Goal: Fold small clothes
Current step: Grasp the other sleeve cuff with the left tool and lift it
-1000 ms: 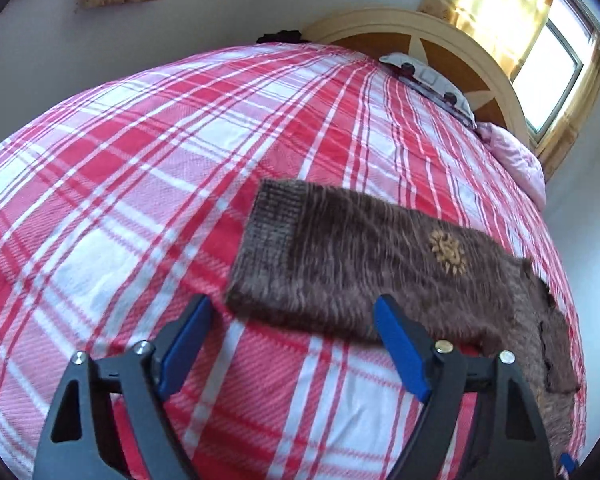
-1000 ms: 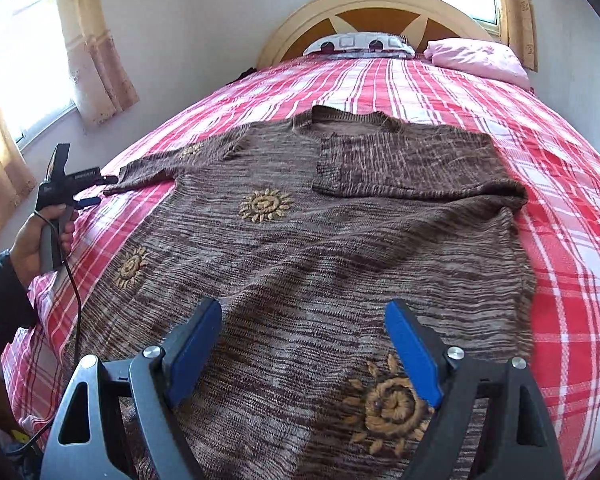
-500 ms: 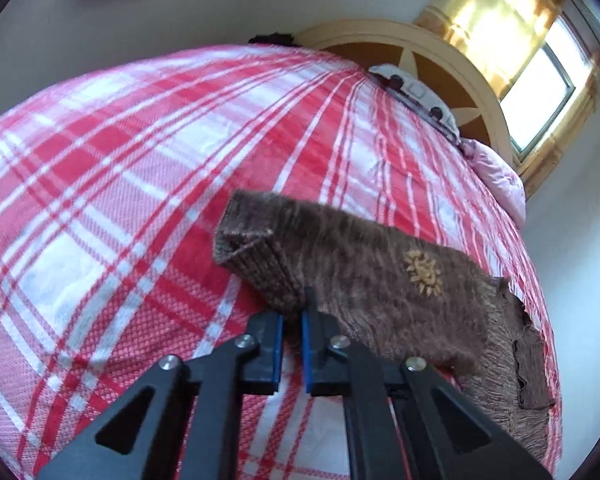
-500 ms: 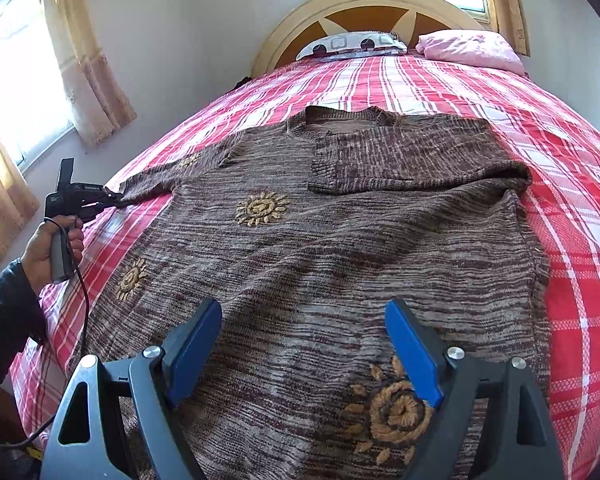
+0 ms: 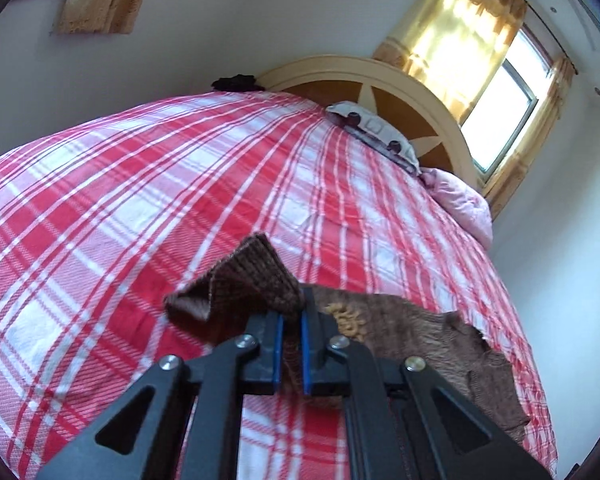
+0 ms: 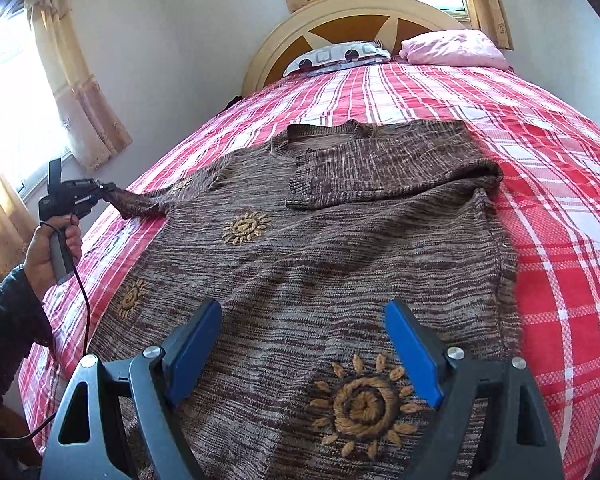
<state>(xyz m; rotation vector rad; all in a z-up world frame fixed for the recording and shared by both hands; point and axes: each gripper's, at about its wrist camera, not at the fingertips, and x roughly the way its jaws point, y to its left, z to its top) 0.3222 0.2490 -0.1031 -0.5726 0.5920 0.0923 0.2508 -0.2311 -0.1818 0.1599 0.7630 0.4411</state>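
Right gripper sits closest, jaws wide apart with nothing in them, hovering just over the hem end of the sweater, right by a big stitched sun. The sweater is lying flat on the plaid bedspread, one sleeve folded in across the chest. Off to the side, the left gripper is clamped tight on the other sleeve's cuff, which is pulled up off the bedspread; a hand holds that gripper by its handle. Farther back there's a patterned pillow and a pink one against the headboard.
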